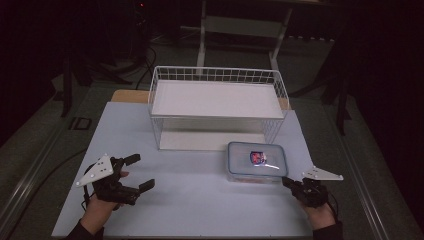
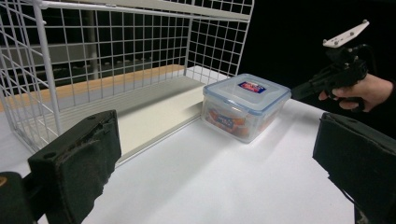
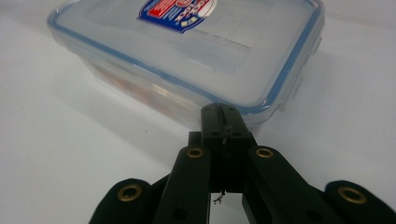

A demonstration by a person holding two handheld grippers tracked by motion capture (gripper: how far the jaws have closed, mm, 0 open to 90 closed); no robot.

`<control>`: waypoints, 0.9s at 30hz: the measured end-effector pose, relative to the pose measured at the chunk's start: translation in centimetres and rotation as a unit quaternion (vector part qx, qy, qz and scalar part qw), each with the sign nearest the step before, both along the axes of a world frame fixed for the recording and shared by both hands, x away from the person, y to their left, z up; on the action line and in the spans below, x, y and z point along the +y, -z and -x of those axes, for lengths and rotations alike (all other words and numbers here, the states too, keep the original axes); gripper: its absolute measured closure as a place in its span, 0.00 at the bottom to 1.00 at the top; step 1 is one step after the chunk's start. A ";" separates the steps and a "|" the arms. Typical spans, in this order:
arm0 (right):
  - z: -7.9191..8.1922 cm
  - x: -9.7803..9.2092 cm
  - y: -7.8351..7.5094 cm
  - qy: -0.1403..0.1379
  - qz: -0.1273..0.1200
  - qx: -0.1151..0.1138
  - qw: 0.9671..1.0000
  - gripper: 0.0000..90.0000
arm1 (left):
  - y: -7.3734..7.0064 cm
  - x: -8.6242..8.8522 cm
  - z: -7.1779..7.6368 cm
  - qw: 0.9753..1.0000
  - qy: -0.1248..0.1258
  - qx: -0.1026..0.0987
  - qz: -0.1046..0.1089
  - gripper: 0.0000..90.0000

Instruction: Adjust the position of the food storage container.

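clear rectangular plastic box (image 1: 257,161), blue-rimmed lid

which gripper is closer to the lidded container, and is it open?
The right gripper: jaws shut, tips at the corner of the container. The left gripper is open, well off to the side on the table.

Dim room, dark surround; table (image 1: 200,200) lit from above, soft shadows, slight blur.

The clear box (image 1: 257,161) has a blue-edged lid with a red and blue label; orange content shows inside. The wire basket (image 1: 218,75) is white, the bench (image 1: 190,190) pale, both tools black.
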State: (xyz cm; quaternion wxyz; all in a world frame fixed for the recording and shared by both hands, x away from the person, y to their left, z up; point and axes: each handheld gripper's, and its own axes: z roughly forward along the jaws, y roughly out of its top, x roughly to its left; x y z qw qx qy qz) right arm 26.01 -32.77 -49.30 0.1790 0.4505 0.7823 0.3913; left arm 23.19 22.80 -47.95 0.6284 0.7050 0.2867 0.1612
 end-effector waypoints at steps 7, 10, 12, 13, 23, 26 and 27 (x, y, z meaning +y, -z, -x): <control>-0.7 -0.4 -1.5 0.011 0.004 -0.026 1.000 1.00 | 0.1 -0.1 -0.1 1.000 0.000 0.001 0.000 0.01; -2.7 -1.3 -1.7 0.035 0.010 -0.028 0.999 1.00 | 0.1 -0.1 0.0 1.000 0.001 0.001 0.000 0.01; -3.9 -1.8 -1.5 0.049 0.018 -0.026 0.998 1.00 | 0.1 0.0 0.0 1.000 0.001 0.002 0.000 0.01; -4.3 -1.9 -1.4 0.053 0.020 -0.024 0.998 1.00 | 0.1 0.0 0.0 1.000 0.001 0.002 0.001 0.01; -7.7 -1.0 -0.4 0.054 0.044 -0.011 0.998 1.00 | 0.1 0.0 -0.1 1.000 0.002 0.003 0.001 0.01; -7.8 -0.9 -0.6 0.053 0.041 -0.012 0.998 1.00 | 0.2 0.0 -0.1 1.000 0.002 0.004 0.002 0.01; -7.8 -0.8 -0.6 0.052 0.041 -0.013 0.998 1.00 | 0.2 -0.1 -0.2 1.000 0.003 0.005 0.001 0.01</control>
